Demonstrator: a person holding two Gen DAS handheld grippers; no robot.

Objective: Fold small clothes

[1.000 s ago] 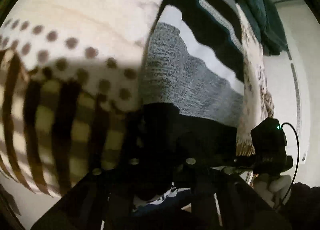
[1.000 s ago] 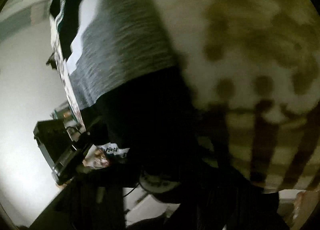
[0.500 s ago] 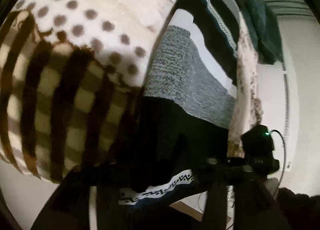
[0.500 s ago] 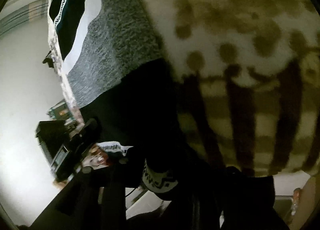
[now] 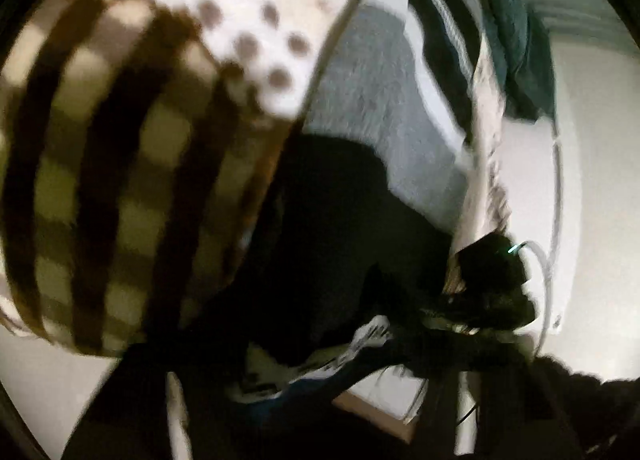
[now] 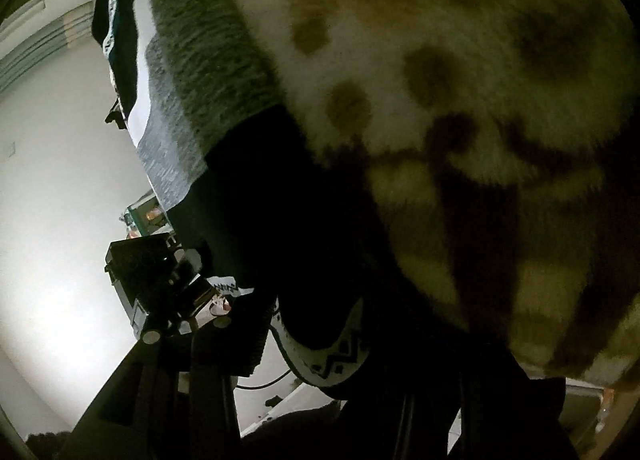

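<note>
A knitted sweater with grey, white, black and dark-blue bands (image 5: 376, 99) lies on a cream blanket with brown dots and stripes (image 5: 120, 147). Its black hem with a white zigzag trim (image 5: 360, 340) is lifted off the blanket. My left gripper (image 5: 304, 388) is shut on that hem edge at the bottom of the left wrist view. In the right wrist view the same sweater (image 6: 200, 71) rises up the left side, and my right gripper (image 6: 320, 356) is shut on the zigzag-trimmed hem (image 6: 340, 360). Each gripper shows in the other's view: the right one (image 5: 492, 288), the left one (image 6: 156, 292).
A dark green garment (image 5: 516, 39) lies at the far edge of the blanket. White floor and wall (image 5: 592, 219) lie beyond the bed edge. The dotted blanket (image 6: 480, 99) fills the right of the right wrist view.
Both grippers have lifted the sweater's black hem off the blanket and drawn it up and back; the zigzag trim now hangs free below. The views have tilted and blurred with the motion.
</note>
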